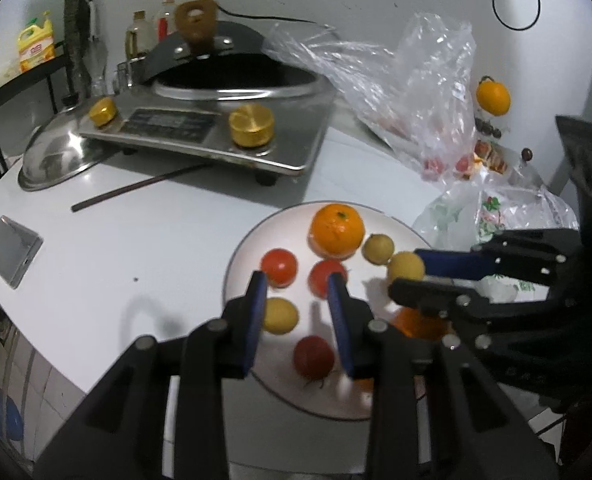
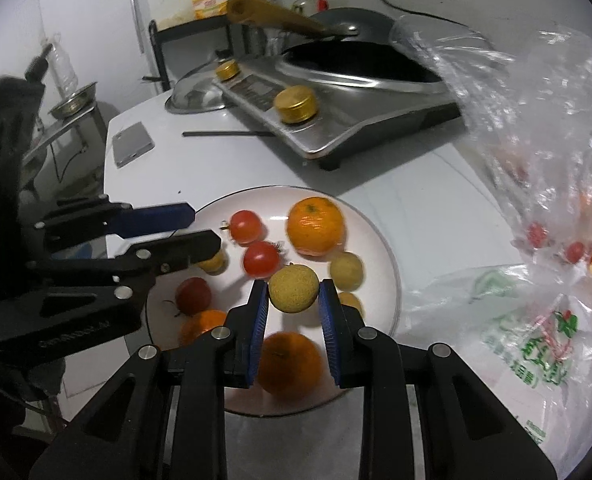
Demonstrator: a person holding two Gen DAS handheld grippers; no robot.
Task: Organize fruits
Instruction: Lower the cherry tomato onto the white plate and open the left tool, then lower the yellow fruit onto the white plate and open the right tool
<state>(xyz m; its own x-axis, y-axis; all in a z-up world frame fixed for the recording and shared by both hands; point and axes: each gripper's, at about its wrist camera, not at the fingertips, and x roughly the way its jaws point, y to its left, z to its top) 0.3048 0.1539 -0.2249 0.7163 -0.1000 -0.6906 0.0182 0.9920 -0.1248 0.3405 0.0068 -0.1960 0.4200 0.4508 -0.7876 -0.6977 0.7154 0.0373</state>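
Observation:
A white plate (image 1: pixel 256 240) (image 2: pixel 380 240) holds oranges, red tomatoes and small yellow fruits. My right gripper (image 2: pixel 293 292) is shut on a small yellow fruit (image 2: pixel 294 288) and holds it above the plate; it also shows in the left wrist view (image 1: pixel 410 274), with the fruit (image 1: pixel 406 266) between its tips. My left gripper (image 1: pixel 296 284) is open and empty over the plate's near side, between a yellow fruit (image 1: pixel 280 315) and a tomato (image 1: pixel 327 278); it also shows in the right wrist view (image 2: pixel 204 228). A big orange (image 1: pixel 337 231) (image 2: pixel 315 225) sits at the plate's far side.
A steel cooker (image 1: pixel 216 120) (image 2: pixel 336 92) with gold knobs and a wok stands behind the plate. Clear plastic bags (image 1: pixel 416 92) (image 2: pixel 544 140) holding more fruit lie at the right. A steel lid (image 1: pixel 52 160), a chopstick (image 1: pixel 136 188) and a phone (image 1: pixel 10 250) lie at the left.

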